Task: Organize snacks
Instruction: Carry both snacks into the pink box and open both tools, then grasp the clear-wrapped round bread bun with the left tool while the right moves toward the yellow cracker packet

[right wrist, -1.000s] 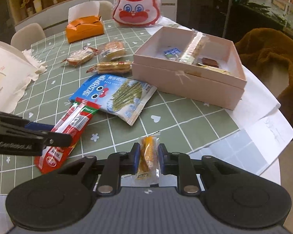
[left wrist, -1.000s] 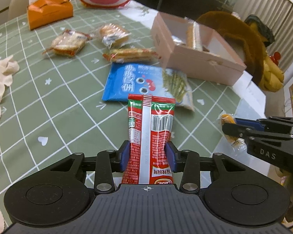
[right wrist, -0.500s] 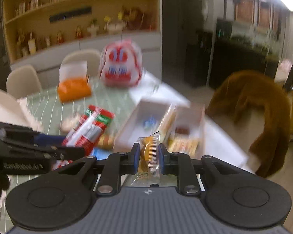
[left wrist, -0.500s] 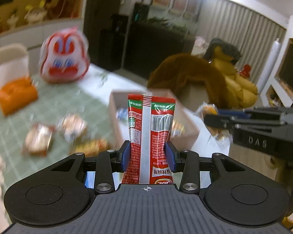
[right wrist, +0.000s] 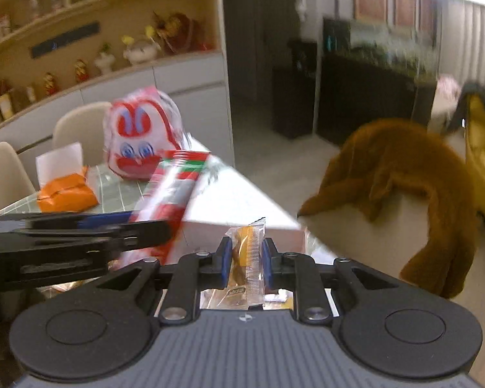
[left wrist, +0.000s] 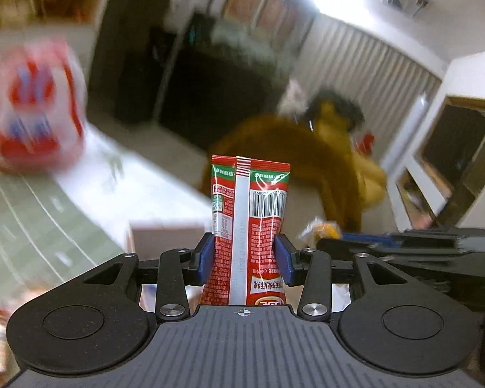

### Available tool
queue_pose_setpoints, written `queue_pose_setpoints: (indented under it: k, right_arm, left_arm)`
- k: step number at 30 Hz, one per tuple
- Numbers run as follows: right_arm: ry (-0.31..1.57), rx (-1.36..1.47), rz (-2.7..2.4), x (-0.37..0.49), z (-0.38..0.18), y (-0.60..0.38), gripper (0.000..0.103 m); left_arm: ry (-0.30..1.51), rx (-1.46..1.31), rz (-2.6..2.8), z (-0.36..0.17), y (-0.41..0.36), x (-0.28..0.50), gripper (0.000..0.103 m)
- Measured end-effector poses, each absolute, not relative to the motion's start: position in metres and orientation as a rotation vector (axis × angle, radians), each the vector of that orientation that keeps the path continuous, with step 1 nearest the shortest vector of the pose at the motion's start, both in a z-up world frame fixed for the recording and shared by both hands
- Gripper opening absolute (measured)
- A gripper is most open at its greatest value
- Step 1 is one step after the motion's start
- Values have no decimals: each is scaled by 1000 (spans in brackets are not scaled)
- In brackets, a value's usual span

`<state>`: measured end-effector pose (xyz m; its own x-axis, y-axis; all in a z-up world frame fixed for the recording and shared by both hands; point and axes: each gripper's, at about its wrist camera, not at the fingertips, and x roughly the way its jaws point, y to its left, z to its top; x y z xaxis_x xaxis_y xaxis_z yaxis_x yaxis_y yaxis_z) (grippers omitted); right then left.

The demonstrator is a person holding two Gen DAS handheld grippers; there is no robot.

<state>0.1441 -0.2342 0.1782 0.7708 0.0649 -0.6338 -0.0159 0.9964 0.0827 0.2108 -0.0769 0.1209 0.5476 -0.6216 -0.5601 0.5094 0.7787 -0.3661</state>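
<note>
Green grid-patterned worktop (right wrist: 113, 190) at 9 o'clock in the right view, pale pink cardboard box (right wrist: 242, 236) dead ahead, its inside barely seen; a brown furry throw (right wrist: 404, 200) over a chair at 3 o'clock, red-and-white rabbit-face bag (right wrist: 139, 142) and orange tissue pack (right wrist: 64, 194) at 10 o'clock, none blocking the box. Left claw (left wrist: 244, 258), jaws just eased slightly, grips a tall red foil snack packet (left wrist: 249, 220) upright; right claw (right wrist: 245, 258) is clamped on a small clear-wrapped orange snack (right wrist: 247, 252). Judged mid-task: both packets airborne near the box, neither yet placed.

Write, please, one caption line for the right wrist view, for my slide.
Right gripper holds a small clear-wrapped yellow snack above the pink box; left gripper carries a red packet.
</note>
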Motion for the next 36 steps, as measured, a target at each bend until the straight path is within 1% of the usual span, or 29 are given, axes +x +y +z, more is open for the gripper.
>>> queue_pose_setpoints:
  k: [1, 3, 5, 8, 13, 15, 17, 21, 25, 29, 32, 36]
  right_arm:
    - [722, 100, 54, 152, 168, -236, 20]
    - [769, 144, 36, 163, 150, -238, 20]
    - [782, 162, 39, 169, 136, -237, 25]
    - [805, 113, 30, 187, 116, -223, 29]
    - [863, 143, 15, 219, 82, -208, 29]
    - [895, 140, -2, 230, 69, -206, 25]
    - [923, 183, -7, 236, 57, -209, 25]
    - [917, 219, -78, 230, 57, -223, 24]
    - [894, 185, -81, 216, 61, -230, 25]
    - [833, 70, -48, 189, 74, -214, 39]
    - [794, 3, -20, 165, 84, -200, 41]
    - [772, -22, 52, 128, 90, -188, 45]
  left_arm:
    - [780, -159, -660, 104, -79, 220, 47]
    - [778, -153, -610, 85, -73, 220, 47]
    - [775, -213, -602, 79, -56, 217, 47]
    - [806, -281, -568, 81, -33, 222, 47]
    - [776, -359, -463, 89, 13, 224, 47]
    - [772, -378, -391, 86, 36, 228, 47]
    - [791, -388, -334, 78, 52, 237, 47]
    - [837, -409, -239, 60, 79, 245, 46]
    - [863, -373, -265, 51, 74, 249, 46]
    - [857, -275, -249, 47, 55, 257, 47]
    - [830, -140, -232, 45, 34, 261, 48]
    - [832, 20, -305, 44, 16, 243, 48]
